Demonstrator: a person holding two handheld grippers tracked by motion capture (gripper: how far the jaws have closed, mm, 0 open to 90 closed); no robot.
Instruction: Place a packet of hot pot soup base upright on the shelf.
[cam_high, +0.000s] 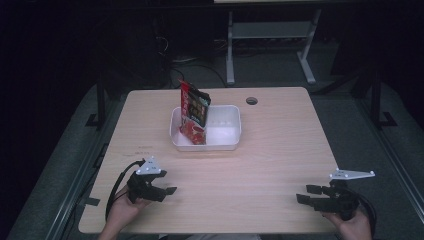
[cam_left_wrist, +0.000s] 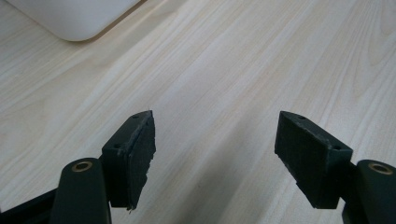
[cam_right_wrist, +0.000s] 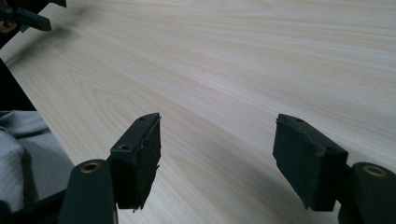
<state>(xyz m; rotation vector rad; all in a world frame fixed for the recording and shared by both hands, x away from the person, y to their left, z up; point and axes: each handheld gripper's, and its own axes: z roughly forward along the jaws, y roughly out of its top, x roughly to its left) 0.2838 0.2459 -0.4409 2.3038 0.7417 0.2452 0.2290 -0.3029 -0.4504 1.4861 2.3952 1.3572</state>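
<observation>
Left gripper (cam_high: 167, 191) sits wide open and empty near the table's front edge. Ahead of it, up and to its right, the snack packet (cam_high: 194, 112) leans in the white bin (cam_high: 225, 142), probably propped for grabbing. Right gripper (cam_high: 306, 194) is equally spread, holding nothing.

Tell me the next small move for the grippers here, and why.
Probably bring the left gripper forward toward the white bin. Both grippers are open, hold nothing, and sit near the table's front edge, the right gripper farther off. The red snack packet stands leaning in the bin's left part, on the left gripper's side.
</observation>
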